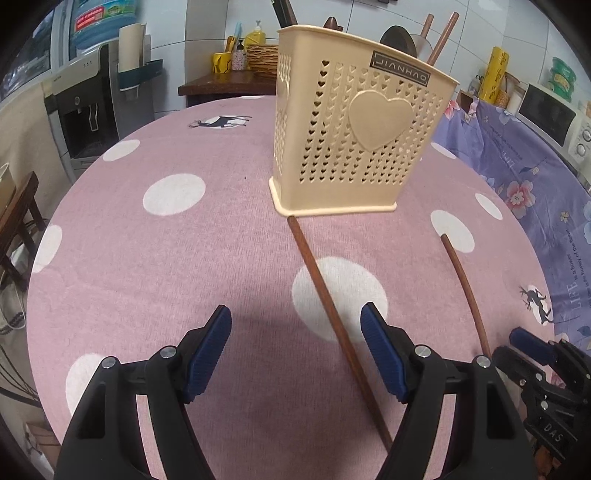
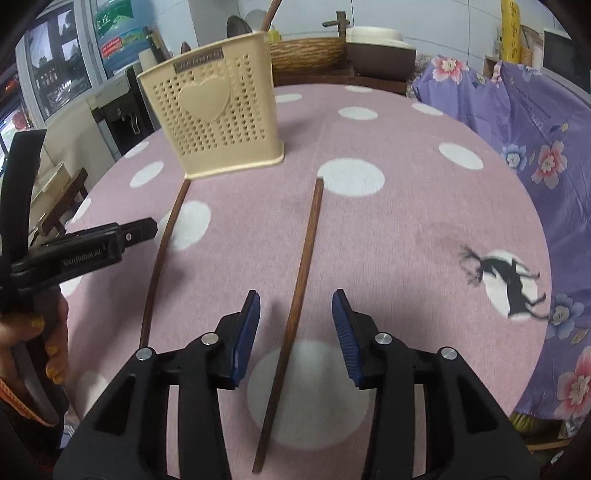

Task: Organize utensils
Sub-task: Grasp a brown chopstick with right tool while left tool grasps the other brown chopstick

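Two brown chopsticks lie flat on my tabletop (image 1: 166, 258), roughly side by side and well apart. The left chopstick (image 1: 332, 314) runs from the base corner of the cream utensil holder (image 1: 354, 140), its far tip touching or just short of that base, back toward me and between the fingers of my left claw (image 1: 295, 343). That claw hangs with its blue pads spread wide, gripping nothing; the stick passes nearer its right finger.

The right chopstick (image 2: 295, 306) lies with its far tip at the edge of a white dot, apart from the holder, and runs back between the fingers of my right claw (image 2: 295, 325). This claw too is spread apart and empty, its pads clear of the stick on both sides.

The holder stands upright on the pink dotted cloth, pierced with small hearts and bearing one large raised heart. Brown sticks and a dark utensil already poke out of its top (image 1: 441, 35).

A purple flowered cloth (image 2: 535, 129) borders the pink one on my right.
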